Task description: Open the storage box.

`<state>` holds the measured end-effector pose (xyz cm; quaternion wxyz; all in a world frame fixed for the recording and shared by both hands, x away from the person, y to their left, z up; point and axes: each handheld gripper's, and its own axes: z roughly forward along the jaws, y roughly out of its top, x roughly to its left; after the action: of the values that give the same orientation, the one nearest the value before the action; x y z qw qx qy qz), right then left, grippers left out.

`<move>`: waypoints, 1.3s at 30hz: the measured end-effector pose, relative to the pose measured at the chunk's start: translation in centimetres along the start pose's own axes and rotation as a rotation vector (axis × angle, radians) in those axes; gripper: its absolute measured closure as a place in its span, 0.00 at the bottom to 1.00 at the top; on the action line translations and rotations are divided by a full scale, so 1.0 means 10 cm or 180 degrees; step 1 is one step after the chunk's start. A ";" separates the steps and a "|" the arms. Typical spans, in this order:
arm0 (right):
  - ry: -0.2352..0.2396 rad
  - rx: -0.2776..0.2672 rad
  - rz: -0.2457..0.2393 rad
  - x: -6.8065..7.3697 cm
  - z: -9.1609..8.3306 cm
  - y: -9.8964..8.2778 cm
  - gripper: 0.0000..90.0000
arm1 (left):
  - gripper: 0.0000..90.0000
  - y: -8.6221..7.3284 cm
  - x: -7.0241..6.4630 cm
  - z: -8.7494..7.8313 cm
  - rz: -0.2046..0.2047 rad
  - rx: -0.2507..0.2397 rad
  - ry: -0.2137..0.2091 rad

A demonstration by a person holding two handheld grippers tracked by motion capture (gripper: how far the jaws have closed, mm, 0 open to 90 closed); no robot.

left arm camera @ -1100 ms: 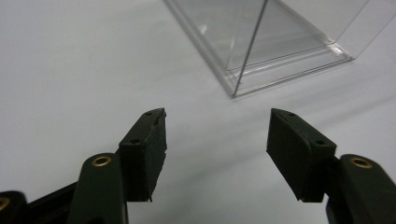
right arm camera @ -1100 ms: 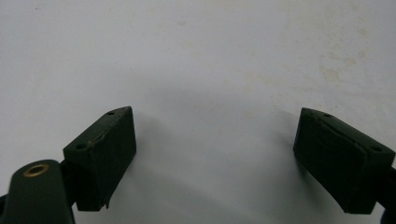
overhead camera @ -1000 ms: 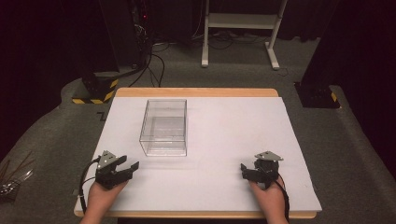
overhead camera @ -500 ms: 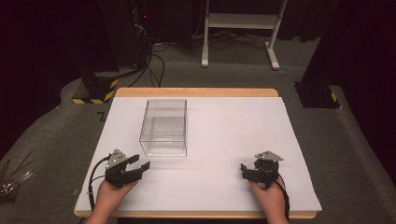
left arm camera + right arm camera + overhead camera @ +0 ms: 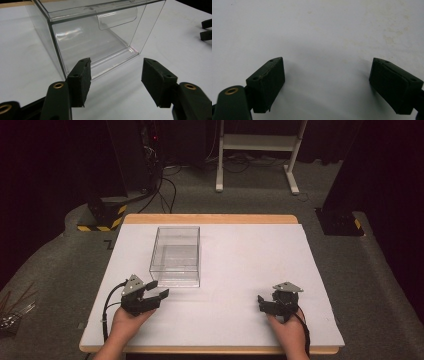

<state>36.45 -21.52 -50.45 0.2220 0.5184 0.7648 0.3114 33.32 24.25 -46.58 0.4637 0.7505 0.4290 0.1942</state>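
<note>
Two grippers on a white-covered table [image 5: 240, 265], one clear plastic box [image 5: 176, 255] between centre and left side, open top up, standing upright. Box long axis runs away from the person toward the far wooden edge; short near wall faces the left gripper [image 5: 159, 290]. In the left gripper view the box [image 5: 100, 37] near corner sits just ahead of the jaws, slightly left of the gap, a moulded handle recess on the far wall, box looks empty.

Left gripper jaws spread apart, nothing between them, tips point toward the box near wall, near it but apart. Right gripper [image 5: 261, 303] rests near the table's near right area, well apart from the box, jaws point left toward the table middle; right gripper view shows both pads wide apart over bare white surface with faint stains, holding nothing. Each gripper is held by a hand, left hand [image 5: 127, 320], right hand [image 5: 286, 330], cable trailing from each.

Around: floor has cables and a white frame stand [image 5: 260, 150] beyond the table, yellow-black striped base [image 5: 102, 217] at far left. Nothing lies between left gripper and box.

Versus a second ago: left gripper has moved forward and right, closer to the box; right gripper unchanged, box unmoved
</note>
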 end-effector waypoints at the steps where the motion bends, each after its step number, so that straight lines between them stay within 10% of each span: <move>1: 0.0000 0.0000 0.0000 0.00 0.00 0.00 0.14 | 0.45 0.01 0.01 0.01 -0.0003 -0.0020 -0.0004; 39: -0.0017 -0.0017 -0.0010 0.00 0.00 0.00 0.15 | 0.72 0.15 0.25 0.30 -0.0084 -0.0419 -0.0403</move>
<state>36.42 -21.48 -50.48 0.2258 0.5175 0.7642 0.3117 37.45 24.39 -47.08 0.5407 0.7235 0.3950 0.1680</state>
